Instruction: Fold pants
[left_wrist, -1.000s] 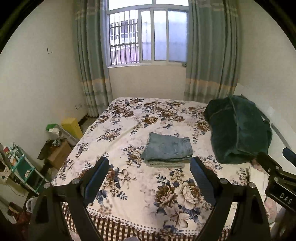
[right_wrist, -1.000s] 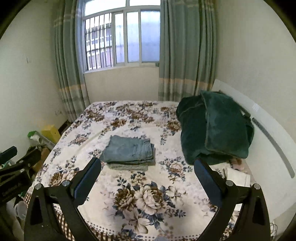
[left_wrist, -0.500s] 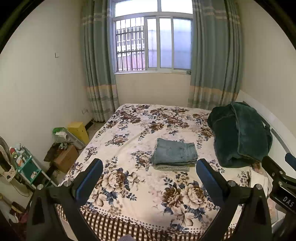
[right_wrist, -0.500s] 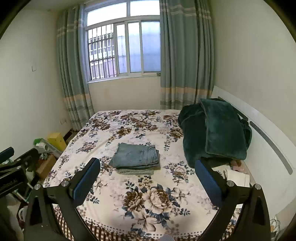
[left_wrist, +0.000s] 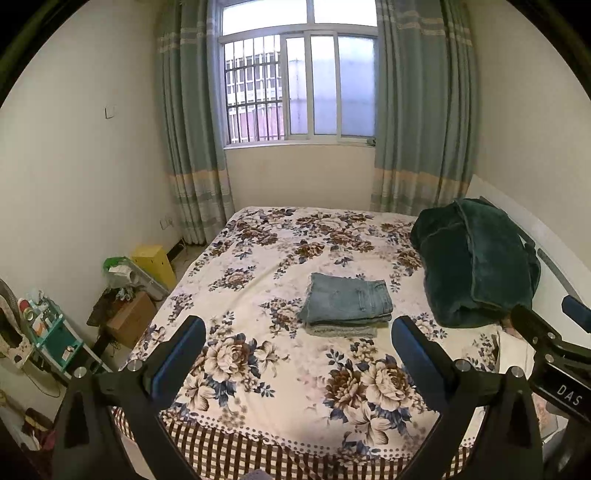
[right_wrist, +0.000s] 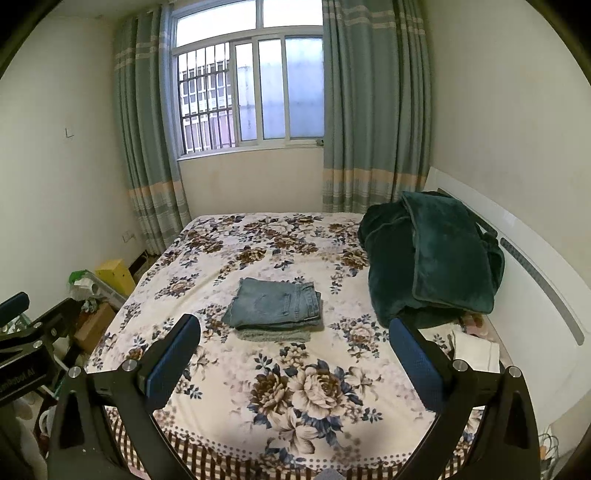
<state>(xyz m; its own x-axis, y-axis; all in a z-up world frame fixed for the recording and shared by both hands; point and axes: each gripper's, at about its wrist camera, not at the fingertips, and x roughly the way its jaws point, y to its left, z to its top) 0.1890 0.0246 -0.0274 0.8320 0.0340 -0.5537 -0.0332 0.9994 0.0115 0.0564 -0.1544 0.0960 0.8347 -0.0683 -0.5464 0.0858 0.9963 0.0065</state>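
Note:
Blue jeans (left_wrist: 347, 300) lie folded in a neat rectangle on top of a folded grey-green garment (left_wrist: 341, 329), in the middle of the floral bed (left_wrist: 258, 373). The jeans show in the right wrist view too (right_wrist: 275, 303). My left gripper (left_wrist: 298, 352) is open and empty, held back above the bed's near edge, well short of the stack. My right gripper (right_wrist: 294, 350) is also open and empty, at about the same distance. Nothing touches the pants.
A dark green blanket (left_wrist: 476, 266) is heaped at the bed's right side by the white headboard (right_wrist: 535, 273). A folded white cloth (right_wrist: 474, 350) lies near it. Left of the bed stand a yellow box (left_wrist: 155, 260), a cardboard box (left_wrist: 129, 321) and a small shelf (left_wrist: 51, 339).
Both grippers have pulled back and risen away from the bed, so the folded stack looks smaller and farther. The pants have not moved.

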